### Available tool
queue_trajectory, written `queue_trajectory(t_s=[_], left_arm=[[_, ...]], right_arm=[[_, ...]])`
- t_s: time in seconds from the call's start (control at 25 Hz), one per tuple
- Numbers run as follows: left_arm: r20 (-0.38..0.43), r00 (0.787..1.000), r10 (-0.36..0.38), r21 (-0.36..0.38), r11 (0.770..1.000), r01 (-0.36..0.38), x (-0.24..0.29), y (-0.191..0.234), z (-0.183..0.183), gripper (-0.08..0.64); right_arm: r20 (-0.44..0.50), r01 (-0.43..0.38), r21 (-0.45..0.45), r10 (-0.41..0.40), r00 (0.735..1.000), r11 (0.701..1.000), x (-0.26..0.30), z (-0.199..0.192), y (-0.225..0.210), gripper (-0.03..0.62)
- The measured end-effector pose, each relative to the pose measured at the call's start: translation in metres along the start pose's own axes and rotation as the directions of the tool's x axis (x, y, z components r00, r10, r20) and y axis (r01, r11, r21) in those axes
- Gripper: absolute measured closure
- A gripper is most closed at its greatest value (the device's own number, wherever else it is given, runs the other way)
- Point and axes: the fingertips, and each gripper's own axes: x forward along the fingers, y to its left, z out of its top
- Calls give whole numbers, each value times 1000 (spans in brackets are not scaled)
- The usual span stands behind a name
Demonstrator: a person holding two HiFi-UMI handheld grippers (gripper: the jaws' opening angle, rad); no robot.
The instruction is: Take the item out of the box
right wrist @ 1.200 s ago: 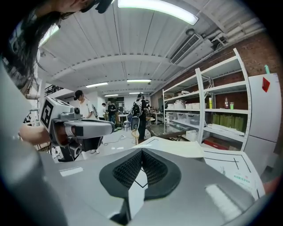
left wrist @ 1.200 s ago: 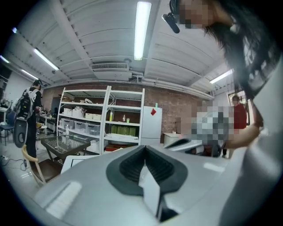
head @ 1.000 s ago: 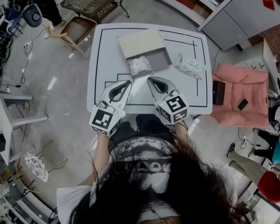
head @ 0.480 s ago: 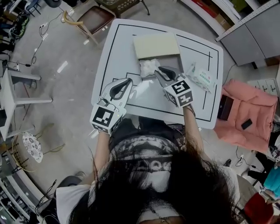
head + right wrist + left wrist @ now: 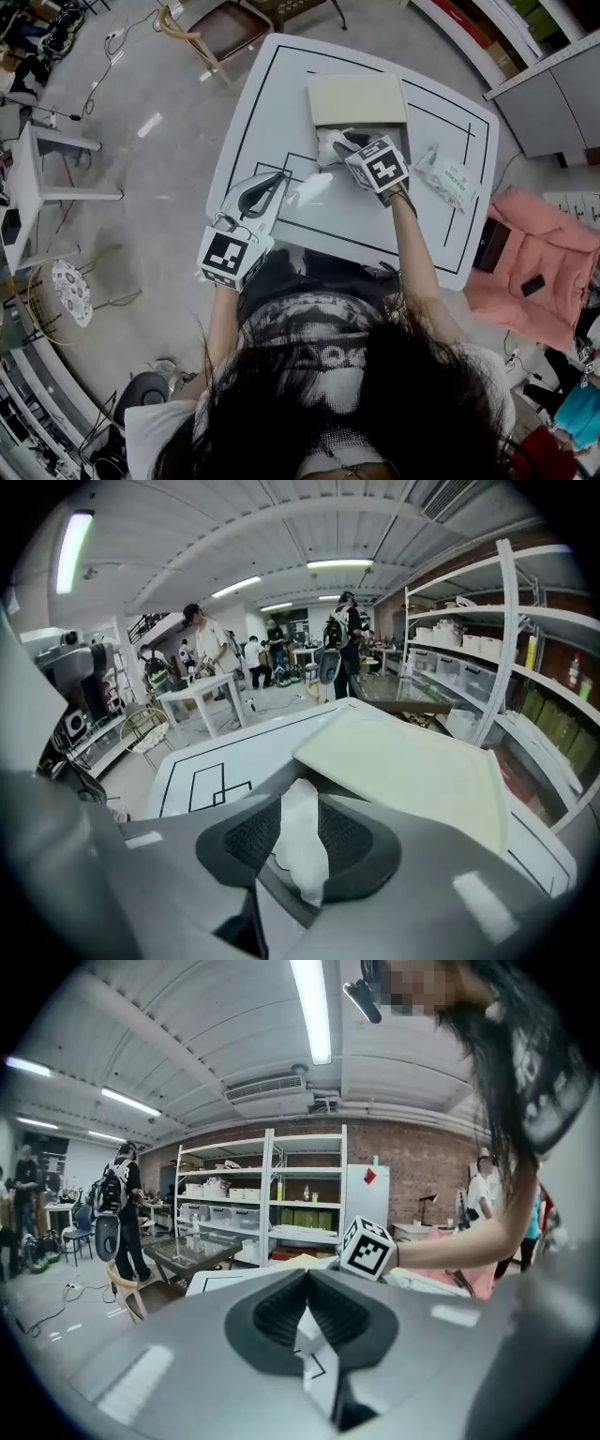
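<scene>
I had my right gripper (image 5: pixel 343 142) reached out to the flat grey cardboard box (image 5: pixel 401 141) at the far side of the white table with black lines (image 5: pixel 253 112). The box's cream lid (image 5: pixel 359 100) lay folded back. The thing I had to take out, a small white crinkly plastic bag (image 5: pixel 328 150), sat at the near end of the box. In the right gripper view the jaws were a little way apart with the bag (image 5: pixel 300 846) right between them. I think they had not squeezed it yet, but I could not be sure the pads were not touching it. My left gripper (image 5: pixel 274 180) waited near me over the table, well away from the box, with its jaw tips together and nothing in them. The bag looked thin and slippery, so a pinch on just a corner could let it slide out. A jaw could also catch the box wall. Nothing held the box down, so it could get dragged or lifted along.
</scene>
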Motion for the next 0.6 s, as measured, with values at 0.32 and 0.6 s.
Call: queue_trajectory(t_s=[0.32,0.6], left_arm=[[-17,999,48,-11,999,-48,-16,18,-6,560],[-21,997,75,-30,997,-76,-28,31,-13,560]], right_arm=[[-168,-26,-125,5,986,992,37,-14,7,463],[-230,-6,-62,-8,973,998,54,-25,3,502]])
